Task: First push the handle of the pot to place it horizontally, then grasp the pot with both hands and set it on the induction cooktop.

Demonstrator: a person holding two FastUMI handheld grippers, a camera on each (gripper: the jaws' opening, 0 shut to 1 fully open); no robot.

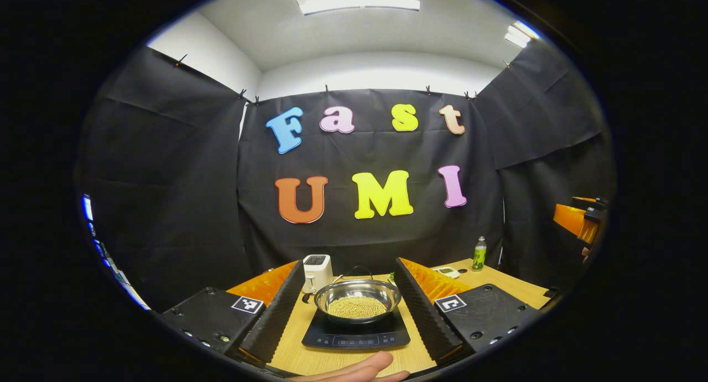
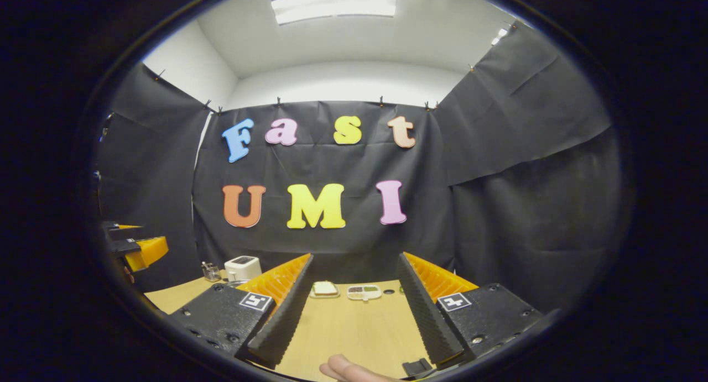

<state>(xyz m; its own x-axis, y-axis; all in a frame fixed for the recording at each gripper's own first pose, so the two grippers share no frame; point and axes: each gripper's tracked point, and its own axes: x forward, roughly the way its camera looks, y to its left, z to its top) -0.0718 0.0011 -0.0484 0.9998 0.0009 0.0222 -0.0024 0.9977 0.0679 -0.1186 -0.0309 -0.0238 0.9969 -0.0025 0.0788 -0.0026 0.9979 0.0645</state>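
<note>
Left gripper view looks along the left hand-held gripper (image 1: 349,315), whose two fingers stand spread wide with nothing between them but air. Framed in that gap, farther off, the steel pot (image 1: 358,299) sits on the dark induction cooktop (image 1: 355,332), which rests on the wooden surface (image 1: 310,354); the pot holds a layer of pale grains. A thin wire handle (image 1: 359,270) arches behind the pot's far rim. A white toaster (image 1: 317,272) stands just behind the pot to the left, a green bottle (image 1: 479,254) well off to the right. A person's fingers (image 1: 359,370) show at the bottom edge.

Right gripper view shows the right hand-held gripper (image 2: 354,318) also spread open and empty, over bare wood. Beyond it lie two small dishes (image 2: 345,291) near the wall, and the toaster stands at left. At the far left edge the other gripper appears.
</note>
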